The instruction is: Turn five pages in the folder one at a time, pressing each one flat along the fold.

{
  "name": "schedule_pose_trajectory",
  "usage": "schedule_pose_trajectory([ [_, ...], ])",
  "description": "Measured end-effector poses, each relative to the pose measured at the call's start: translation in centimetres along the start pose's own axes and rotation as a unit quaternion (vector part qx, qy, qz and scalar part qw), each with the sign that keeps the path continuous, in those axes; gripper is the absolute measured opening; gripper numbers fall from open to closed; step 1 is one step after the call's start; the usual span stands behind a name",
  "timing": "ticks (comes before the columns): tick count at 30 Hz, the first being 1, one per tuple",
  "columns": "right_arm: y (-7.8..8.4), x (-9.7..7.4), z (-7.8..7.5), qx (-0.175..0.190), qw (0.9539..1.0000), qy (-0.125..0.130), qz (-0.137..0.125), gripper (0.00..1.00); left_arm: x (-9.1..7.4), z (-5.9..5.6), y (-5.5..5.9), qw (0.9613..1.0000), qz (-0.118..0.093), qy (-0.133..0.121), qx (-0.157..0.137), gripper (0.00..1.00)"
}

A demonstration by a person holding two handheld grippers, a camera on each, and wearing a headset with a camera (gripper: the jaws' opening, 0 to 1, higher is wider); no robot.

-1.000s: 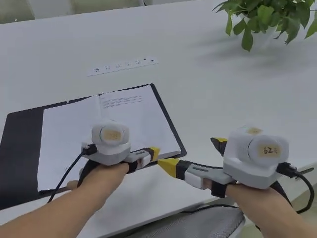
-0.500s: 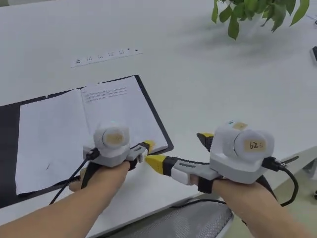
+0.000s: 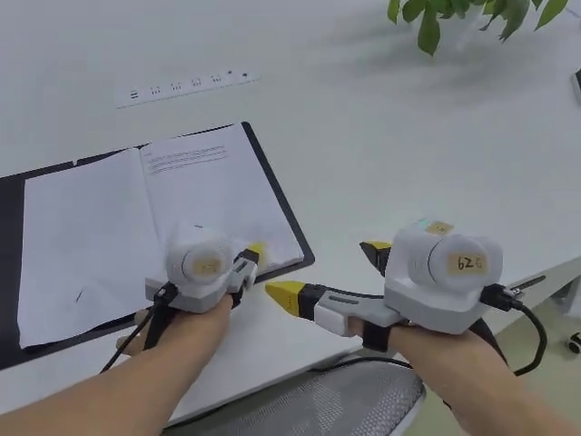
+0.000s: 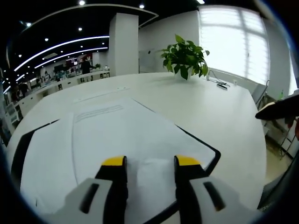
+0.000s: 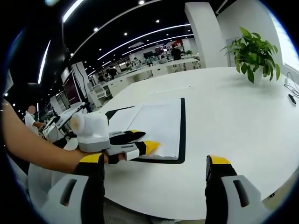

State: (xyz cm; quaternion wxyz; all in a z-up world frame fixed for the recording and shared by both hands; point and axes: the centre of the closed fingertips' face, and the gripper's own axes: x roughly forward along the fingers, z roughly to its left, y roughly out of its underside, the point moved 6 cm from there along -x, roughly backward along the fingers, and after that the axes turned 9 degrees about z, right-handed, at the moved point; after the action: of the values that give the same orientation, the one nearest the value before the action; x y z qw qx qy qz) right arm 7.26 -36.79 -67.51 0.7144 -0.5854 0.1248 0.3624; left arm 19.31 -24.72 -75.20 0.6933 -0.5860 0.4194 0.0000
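Note:
The folder (image 3: 269, 189) lies open on the white table, with a black cover and white pages; it is also in the left gripper view (image 4: 117, 126) and the right gripper view (image 5: 161, 122). The right page (image 3: 213, 191) carries a few printed lines at its top. My left gripper (image 3: 252, 259) is open and hovers low over that page's near right corner, its yellow-tipped jaws (image 4: 150, 163) standing apart above the paper with nothing held. My right gripper (image 3: 329, 272) is wide open to the right of the folder, over bare table (image 5: 154, 161). The left gripper (image 5: 133, 142) also shows in the right gripper view.
A potted plant (image 3: 454, 18) stands at the far right of the table. A row of flush sockets (image 3: 186, 84) sits behind the folder. The table's near edge runs just under my hands, with a grey chair seat (image 3: 345, 400) below it. Bare table (image 3: 408, 136) lies right of the folder.
The head camera has shifted, sliding the folder left in view. My left gripper has crept forward from beside the folder's near right corner to over the page. The right gripper stays open.

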Motion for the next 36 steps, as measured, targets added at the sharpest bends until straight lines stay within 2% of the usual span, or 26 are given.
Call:
schedule_pose_trajectory([
  [3, 0.0, 0.2, -0.1, 0.0, 1.0, 0.0, 0.003, 0.89, -0.1, 0.1, -0.1, 1.0, -0.005, 0.002, 0.006, 0.35],
  [10, -0.2, 0.7, -0.3, 0.001, 1.0, -0.005, 0.006, 0.88, -0.2, 0.2, 0.0, 1.0, -0.006, 0.003, -0.002, 0.28],
  [13, -0.5, 1.1, -0.4, 0.0, 0.9999, -0.01, 0.009, 0.87, -0.1, 0.9, -0.2, 0.9998, -0.004, -0.004, -0.02, 0.19],
  [15, -0.8, 1.5, -0.3, 0.001, 0.9998, -0.018, 0.01, 0.86, -0.1, 1.2, -0.2, 0.9997, 0.001, -0.004, -0.023, 0.13],
  [17, -1.0, 2.0, -0.2, 0.003, 0.9995, -0.029, 0.012, 0.82, 0.0, 1.1, -0.2, 0.9999, 0.004, 0.004, -0.011, 0.12],
  [18, -1.1, 2.4, -0.1, 0.009, 0.9992, -0.036, 0.016, 0.8, -0.1, 1.1, -0.2, 0.9999, 0.005, 0.005, -0.015, 0.11],
  [20, -1.2, 3.1, 0.5, 0.038, 0.9969, -0.064, 0.024, 0.75, 0.0, 1.0, -0.2, 0.9997, 0.007, 0.009, -0.02, 0.09],
  [24, -1.8, 4.2, 1.0, 0.054, 0.9943, -0.088, 0.024, 0.68, -0.1, 0.8, 0.0, 0.9997, 0.004, 0.01, -0.023, 0.08],
  [25, -1.8, 4.6, 1.2, 0.07, 0.9925, -0.097, 0.028, 0.66, -0.1, 0.8, 0.0, 0.9997, 0.003, 0.01, -0.023, 0.08],
  [27, -1.7, 5.4, 1.1, 0.085, 0.9905, -0.102, 0.034, 0.62, -0.1, 0.9, 0.0, 0.9997, 0.001, 0.01, -0.021, 0.08],
  [30, -1.5, 6.1, 1.2, 0.132, 0.9834, -0.115, 0.046, 0.56, -0.1, 0.9, 0.0, 0.9997, -0.001, 0.01, -0.021, 0.08],
  [35, -1.1, 6.8, 1.1, 0.155, 0.979, -0.121, 0.053, 0.5, 0.1, 1.0, 0.0, 0.9997, -0.003, 0.011, -0.023, 0.08],
  [36, -1.0, 7.0, 1.2, 0.167, 0.9765, -0.124, 0.056, 0.5, 0.1, 1.0, 0.0, 0.9996, -0.003, 0.011, -0.024, 0.08],
])
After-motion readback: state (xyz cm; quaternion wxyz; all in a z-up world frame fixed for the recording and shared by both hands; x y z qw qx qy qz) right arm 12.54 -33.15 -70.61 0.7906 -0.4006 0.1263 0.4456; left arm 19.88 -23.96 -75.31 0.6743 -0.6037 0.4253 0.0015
